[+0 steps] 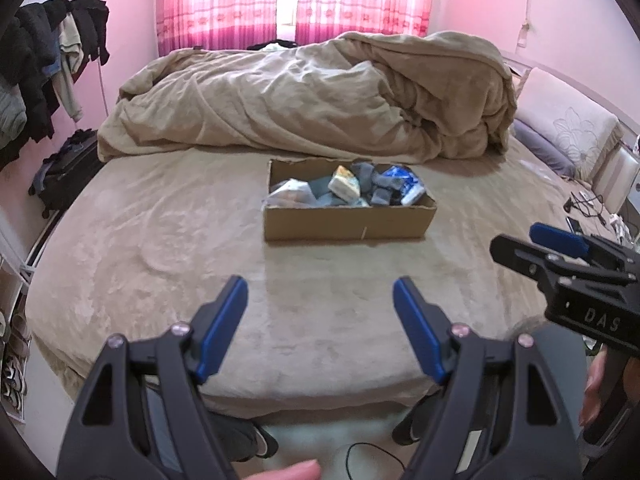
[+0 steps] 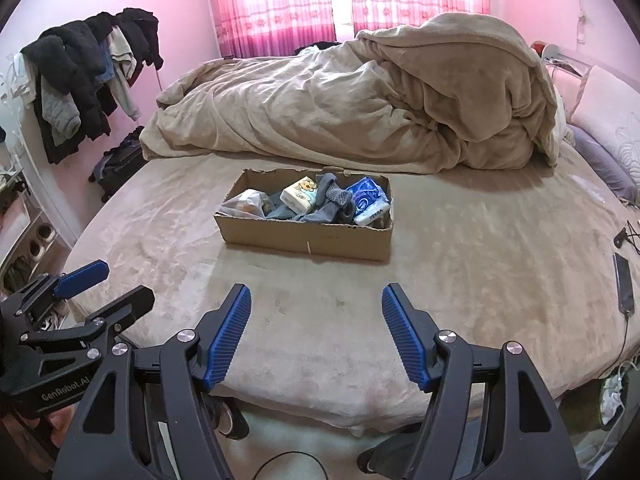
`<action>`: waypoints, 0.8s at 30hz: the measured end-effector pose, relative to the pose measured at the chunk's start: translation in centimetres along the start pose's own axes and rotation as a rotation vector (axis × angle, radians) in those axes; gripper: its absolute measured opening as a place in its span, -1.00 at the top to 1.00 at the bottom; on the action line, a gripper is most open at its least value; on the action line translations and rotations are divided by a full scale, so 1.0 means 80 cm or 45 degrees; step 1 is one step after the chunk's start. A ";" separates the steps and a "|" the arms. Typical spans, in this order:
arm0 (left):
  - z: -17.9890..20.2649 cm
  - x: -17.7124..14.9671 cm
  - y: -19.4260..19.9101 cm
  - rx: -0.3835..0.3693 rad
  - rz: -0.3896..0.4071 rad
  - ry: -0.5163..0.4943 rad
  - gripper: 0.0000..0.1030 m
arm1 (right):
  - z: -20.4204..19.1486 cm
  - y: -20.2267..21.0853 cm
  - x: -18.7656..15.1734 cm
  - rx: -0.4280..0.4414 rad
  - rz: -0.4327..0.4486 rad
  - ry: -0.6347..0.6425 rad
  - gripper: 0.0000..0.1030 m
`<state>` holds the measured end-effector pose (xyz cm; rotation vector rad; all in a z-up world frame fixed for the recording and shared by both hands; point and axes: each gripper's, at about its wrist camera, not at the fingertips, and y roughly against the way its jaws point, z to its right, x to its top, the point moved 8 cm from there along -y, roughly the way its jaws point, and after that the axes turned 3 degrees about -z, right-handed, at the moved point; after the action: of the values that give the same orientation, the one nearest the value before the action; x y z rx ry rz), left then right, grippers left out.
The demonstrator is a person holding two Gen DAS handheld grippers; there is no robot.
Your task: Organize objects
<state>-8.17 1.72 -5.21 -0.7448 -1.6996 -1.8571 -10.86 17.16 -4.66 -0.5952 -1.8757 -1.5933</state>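
Note:
An open cardboard box (image 1: 348, 222) (image 2: 304, 240) sits in the middle of the bed. It holds a clear plastic bag (image 2: 246, 204), a white tissue pack (image 2: 300, 196), grey socks (image 2: 332, 196) and a blue-white pack (image 2: 370, 200). My left gripper (image 1: 320, 292) is open and empty above the bed's near edge, well short of the box. My right gripper (image 2: 316, 300) is open and empty, beside the left one; it also shows at the right of the left wrist view (image 1: 538, 242).
A bunched beige duvet (image 1: 320, 96) lies behind the box. Pillows (image 1: 568, 136) are at right. A phone (image 2: 624, 280) and cables lie on the bed's right edge. Clothes hang on a rack (image 2: 88, 76) at left, above a dark suitcase (image 2: 120, 164).

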 end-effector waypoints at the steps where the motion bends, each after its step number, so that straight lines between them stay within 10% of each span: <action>1: 0.001 0.000 0.000 0.001 0.000 -0.001 -0.49 | 0.000 0.001 0.000 -0.001 0.002 -0.001 -0.38; 24: -0.009 0.006 0.006 -0.001 0.010 0.051 -0.49 | -0.006 0.010 0.004 0.005 0.018 0.010 -0.38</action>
<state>-8.22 0.99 -4.59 -0.7087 -1.6687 -1.8550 -10.45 16.83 -3.79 -0.5985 -1.8648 -1.5808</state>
